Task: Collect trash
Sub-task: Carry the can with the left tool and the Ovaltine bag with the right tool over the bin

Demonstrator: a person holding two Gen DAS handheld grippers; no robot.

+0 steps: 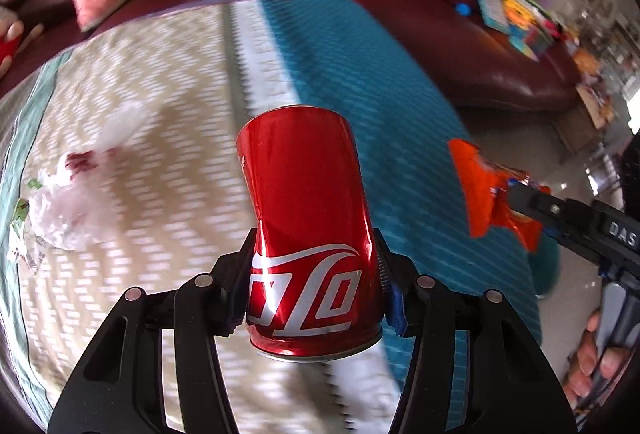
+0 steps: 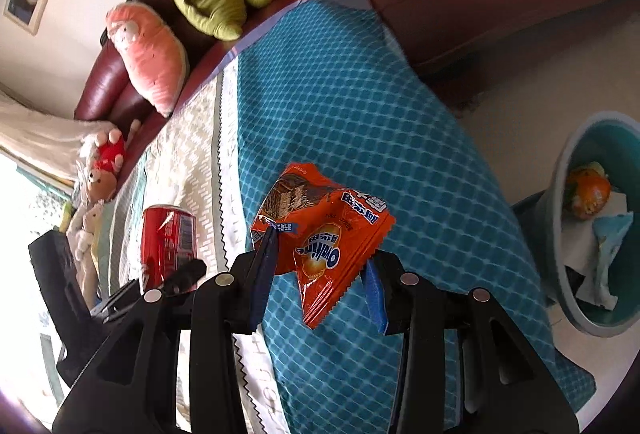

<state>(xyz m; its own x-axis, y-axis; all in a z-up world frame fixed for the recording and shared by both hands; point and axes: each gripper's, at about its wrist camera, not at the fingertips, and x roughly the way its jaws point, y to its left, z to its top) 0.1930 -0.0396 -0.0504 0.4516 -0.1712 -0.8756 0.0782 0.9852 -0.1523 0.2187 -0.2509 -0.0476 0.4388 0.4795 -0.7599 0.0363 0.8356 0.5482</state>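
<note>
Dented red cola can (image 1: pixel 306 230) sits upright at centre frame, logo upside down. Orange Ovaltine wrapper (image 2: pixel 324 238) hangs crumpled mid-frame. Crumpled white plastic wrapper (image 1: pixel 68 202) lies at left on the cloth.

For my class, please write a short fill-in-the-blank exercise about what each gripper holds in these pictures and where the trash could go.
1. The left gripper is shut on a dented red ____.
2. The right gripper holds an ____ snack wrapper.
3. On the floor beside the blue tablecloth stands a teal ____ with trash already inside.
4. A crumpled white plastic bag lies on the ____ side of the cloth.

Missing words: can; orange; bin; beige
</note>
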